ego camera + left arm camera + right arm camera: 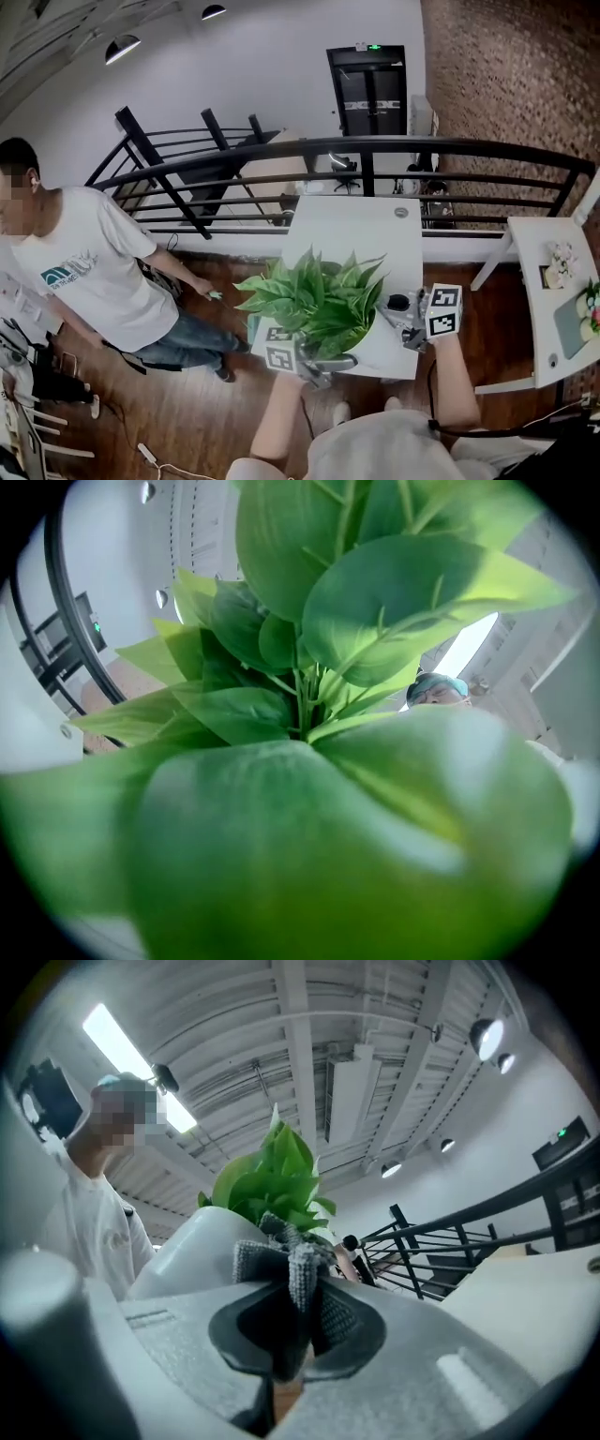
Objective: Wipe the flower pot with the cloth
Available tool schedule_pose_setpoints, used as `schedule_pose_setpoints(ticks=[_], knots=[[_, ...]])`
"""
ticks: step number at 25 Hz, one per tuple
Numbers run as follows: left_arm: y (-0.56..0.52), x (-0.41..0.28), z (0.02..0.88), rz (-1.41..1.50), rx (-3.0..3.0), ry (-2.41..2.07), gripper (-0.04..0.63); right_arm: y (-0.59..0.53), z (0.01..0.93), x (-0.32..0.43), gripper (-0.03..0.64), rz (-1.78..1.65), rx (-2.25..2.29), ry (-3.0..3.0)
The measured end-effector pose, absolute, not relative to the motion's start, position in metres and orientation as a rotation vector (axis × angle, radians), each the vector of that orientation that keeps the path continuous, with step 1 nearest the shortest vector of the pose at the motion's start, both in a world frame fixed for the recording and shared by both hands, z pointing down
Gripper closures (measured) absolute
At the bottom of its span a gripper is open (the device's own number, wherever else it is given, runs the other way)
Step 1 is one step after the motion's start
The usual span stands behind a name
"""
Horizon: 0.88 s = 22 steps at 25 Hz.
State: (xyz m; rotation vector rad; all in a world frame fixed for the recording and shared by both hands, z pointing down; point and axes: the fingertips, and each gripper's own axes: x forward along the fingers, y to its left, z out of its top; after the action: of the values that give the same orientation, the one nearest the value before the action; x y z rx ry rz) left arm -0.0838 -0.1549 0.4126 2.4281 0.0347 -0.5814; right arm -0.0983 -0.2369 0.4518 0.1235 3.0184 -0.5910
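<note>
The flower pot (183,1246) is white and carries a bushy green plant (314,295); it stands tilted at the front edge of the white table (361,230). My left gripper (323,368) reaches under the foliage, and its jaws look closed on the pot's near side. In the left gripper view, leaves (309,836) hide the jaws completely. My right gripper (406,330) is to the right of the plant. It is shut on a bunched grey cloth (292,1265), which sits right by the pot's wall; I cannot tell whether they touch.
A small dark round object (398,303) lies on the table beside the right gripper. A person in a white T-shirt (94,272) stands to the left. A black railing (375,150) runs behind the table. A second white table (553,309) with small items stands at the right.
</note>
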Motion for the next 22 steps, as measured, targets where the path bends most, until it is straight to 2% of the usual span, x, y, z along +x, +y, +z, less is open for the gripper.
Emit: schedule_pose_setpoints(ticks=[5,11,15,22], knots=[[-0.153,-0.083,0.415,-0.583,2.435,0.033,0.058,-0.236,0.454,-0.095,0.617,-0.594,0.174,3.012],[-0.185,-0.093,0.43,-0.657,2.376,-0.172,0.058,-0.228,0.41,-0.052,0.617,-0.106,-0.12,3.14],[-0.211,-0.109,0.427,-0.714,2.338,-0.303,0.059,-0.186,0.384,-0.06,0.617,0.138,-0.027,3.191],[-0.217,-0.097,0.427,-0.72,2.33,-0.297,0.06,-0.159,0.412,-0.079,0.617,0.441,-0.049,3.445]])
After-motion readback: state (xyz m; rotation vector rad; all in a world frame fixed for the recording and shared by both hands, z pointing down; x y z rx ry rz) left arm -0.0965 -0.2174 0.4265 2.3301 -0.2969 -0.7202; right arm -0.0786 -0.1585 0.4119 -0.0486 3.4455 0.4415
